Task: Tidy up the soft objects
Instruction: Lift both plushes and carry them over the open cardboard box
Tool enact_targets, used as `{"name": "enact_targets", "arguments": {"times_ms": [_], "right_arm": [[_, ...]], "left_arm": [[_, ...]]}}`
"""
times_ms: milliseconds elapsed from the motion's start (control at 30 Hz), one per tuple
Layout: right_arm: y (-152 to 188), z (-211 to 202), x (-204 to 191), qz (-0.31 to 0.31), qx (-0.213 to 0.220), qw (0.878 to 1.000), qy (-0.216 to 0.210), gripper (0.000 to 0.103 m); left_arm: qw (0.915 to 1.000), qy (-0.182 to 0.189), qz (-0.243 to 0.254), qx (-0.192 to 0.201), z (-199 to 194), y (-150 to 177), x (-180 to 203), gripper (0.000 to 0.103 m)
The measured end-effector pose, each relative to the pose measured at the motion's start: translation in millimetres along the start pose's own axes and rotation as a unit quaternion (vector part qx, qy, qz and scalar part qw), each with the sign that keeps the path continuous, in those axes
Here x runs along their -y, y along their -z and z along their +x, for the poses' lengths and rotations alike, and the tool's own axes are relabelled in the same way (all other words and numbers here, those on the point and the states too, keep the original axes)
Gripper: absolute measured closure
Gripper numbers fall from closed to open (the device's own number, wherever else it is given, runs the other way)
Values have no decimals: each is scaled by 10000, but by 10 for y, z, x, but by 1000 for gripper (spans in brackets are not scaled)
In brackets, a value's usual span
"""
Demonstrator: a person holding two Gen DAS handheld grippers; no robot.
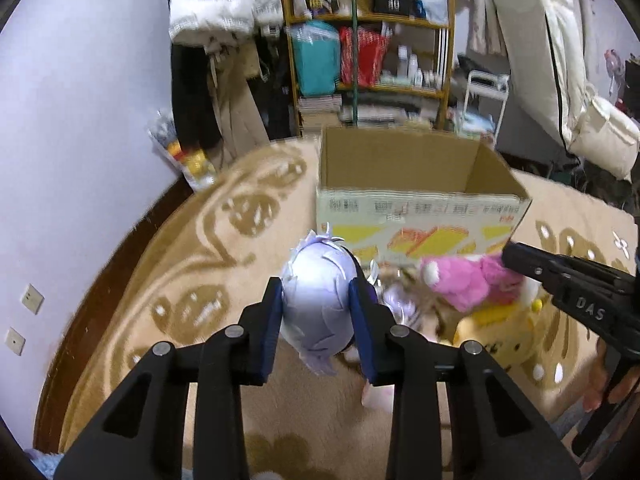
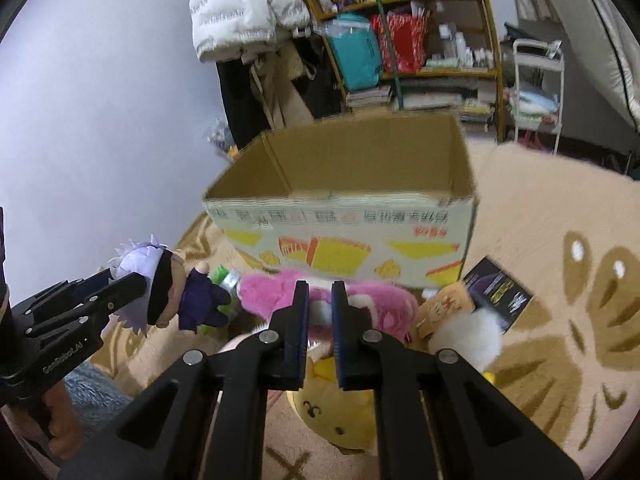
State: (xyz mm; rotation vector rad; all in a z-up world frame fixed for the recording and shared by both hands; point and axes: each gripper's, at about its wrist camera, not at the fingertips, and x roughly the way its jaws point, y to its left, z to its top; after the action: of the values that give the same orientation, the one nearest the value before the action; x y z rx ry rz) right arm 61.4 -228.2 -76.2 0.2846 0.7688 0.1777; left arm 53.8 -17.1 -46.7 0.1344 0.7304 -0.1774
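Note:
My left gripper [image 1: 318, 308] is shut on the head of a plush doll [image 1: 318, 292] with lilac hair, a black blindfold and a purple suit; it also shows in the right wrist view [image 2: 160, 284], held above the rug. My right gripper [image 2: 320, 300] is shut on a pink plush toy [image 2: 272, 292], which also shows in the left wrist view [image 1: 464, 280]. An open cardboard box [image 1: 416, 216] stands on the rug just behind both toys, also seen in the right wrist view [image 2: 340, 236].
A yellow plush [image 2: 332, 420] and a white fluffy toy [image 2: 468, 340] lie on the beige patterned rug [image 2: 560, 220], beside a dark booklet [image 2: 500, 296]. A cluttered shelf [image 1: 368, 60], hanging coats [image 1: 216, 8] and a white cart [image 2: 536, 88] stand behind the box.

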Motion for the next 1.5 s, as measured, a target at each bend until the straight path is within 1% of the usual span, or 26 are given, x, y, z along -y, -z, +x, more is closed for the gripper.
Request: {"name": "enact_targets", "arguments": {"times_ms": [167, 200, 333, 467, 633, 767, 867, 933, 967, 1100, 1233, 1300, 1500], "right_arm": [[-145, -334, -80, -123, 503, 9986, 56, 95], [-175, -374, -88, -146, 559, 9983, 62, 95], [-315, -509, -92, -133, 777, 9969, 37, 96], [-452, -533, -88, -103, 885, 9960, -28, 96], [-662, -540, -96, -202, 1024, 9945, -26, 96], [-904, -522, -99, -292, 1194, 9924, -7, 96], [-1050, -462, -71, -332, 1293, 9910, 25, 96], [-1132, -388, -58, -404, 1307, 9905, 142, 96], [-1168, -348, -46, -425, 1295, 9905, 188, 96], [-1251, -105, 12, -500, 1041, 9928, 305, 96], [-1196, 122, 42, -697, 753, 9936, 471, 96], [-1147, 147, 67, -739, 770, 9927, 566, 96], [-1037, 231, 180, -649, 603, 9943, 592, 96]], "left_arm": [[9985, -63, -33, 546, -227, -117, -25, 71], [9981, -125, -62, 593, -257, -143, -29, 71], [9971, -94, -101, 751, -336, -256, -47, 71], [9954, -146, -114, 945, -397, -408, -18, 71], [9931, -84, -113, 1168, -409, -659, 32, 71], [9914, 11, -43, 1308, -337, -863, 104, 71], [9909, 36, 30, 1347, -200, -975, 171, 71], [9912, 35, 56, 1322, -85, -1006, 192, 71], [9924, 35, 90, 1228, 14, -1034, 213, 71], [9950, 58, 110, 996, 285, -1031, 258, 70], [9971, 111, 14, 748, 502, -992, 271, 70], [9983, 111, -14, 568, 616, -969, 292, 70], [9990, -48, 252, 358, 790, -845, 347, 68]]}}
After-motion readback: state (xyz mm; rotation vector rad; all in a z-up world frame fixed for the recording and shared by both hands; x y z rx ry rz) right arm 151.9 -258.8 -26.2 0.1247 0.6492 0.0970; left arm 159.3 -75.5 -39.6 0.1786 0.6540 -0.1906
